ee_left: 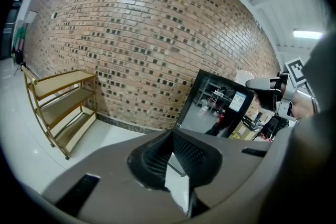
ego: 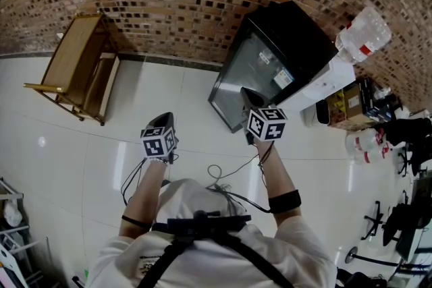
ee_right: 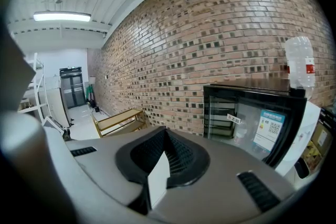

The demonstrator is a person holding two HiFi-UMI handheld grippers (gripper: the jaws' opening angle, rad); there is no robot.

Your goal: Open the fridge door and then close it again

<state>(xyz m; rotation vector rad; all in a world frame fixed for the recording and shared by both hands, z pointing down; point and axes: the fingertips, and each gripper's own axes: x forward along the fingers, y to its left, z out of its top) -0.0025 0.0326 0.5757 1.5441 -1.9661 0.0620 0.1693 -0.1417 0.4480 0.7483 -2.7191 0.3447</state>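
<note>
A small black fridge [ego: 273, 64] with a glass door stands against the brick wall; its door looks closed in the head view. It shows too in the left gripper view as the fridge [ee_left: 218, 105] and in the right gripper view as the fridge [ee_right: 252, 123]. My right gripper [ego: 251, 99] hovers just in front of the glass door, shut and empty. My left gripper [ego: 162, 121] is held over the white floor to the fridge's left, shut with nothing in it. Neither gripper touches the fridge.
A wooden shelf rack [ego: 77, 67] stands by the wall at the left. A white water dispenser [ego: 331, 81] with a bottle [ego: 364, 34] adjoins the fridge on the right, with boxes [ego: 351, 104] and water jugs [ego: 364, 141] beyond. Cables [ego: 216, 175] hang near my body.
</note>
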